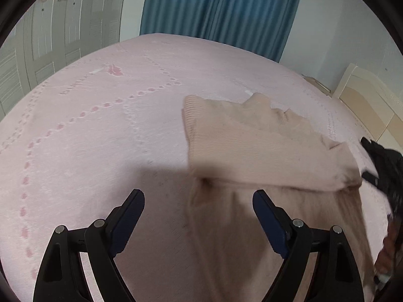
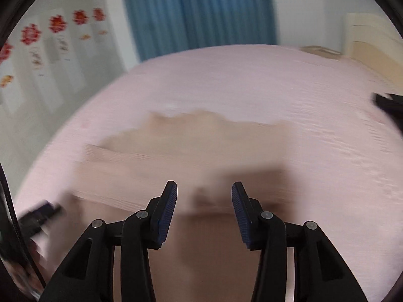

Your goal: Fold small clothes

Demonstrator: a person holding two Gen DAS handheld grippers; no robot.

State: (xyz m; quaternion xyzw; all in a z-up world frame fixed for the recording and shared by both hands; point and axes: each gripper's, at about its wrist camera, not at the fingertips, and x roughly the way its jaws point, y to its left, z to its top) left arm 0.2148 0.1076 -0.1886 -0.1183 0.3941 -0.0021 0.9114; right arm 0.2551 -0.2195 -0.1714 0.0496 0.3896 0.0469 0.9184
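Note:
A beige knit sweater point(image 1: 264, 146) lies on the pink bedspread point(image 1: 100, 130), with one part folded across over the rest. My left gripper point(image 1: 199, 201) is open and empty, just above the sweater's left edge. In the right wrist view, which is blurred, the sweater point(image 2: 191, 146) lies ahead of and under my right gripper point(image 2: 204, 193), which is open and empty. The right gripper also shows at the right edge of the left wrist view point(image 1: 385, 168), and the left gripper at the lower left of the right wrist view point(image 2: 37, 214).
A blue curtain point(image 1: 216, 7) hangs behind the bed. A white wardrobe point(image 1: 50, 32) stands at the left and a cream headboard point(image 1: 365, 93) at the right. A dark object point(image 2: 388, 103) lies at the bed's right edge.

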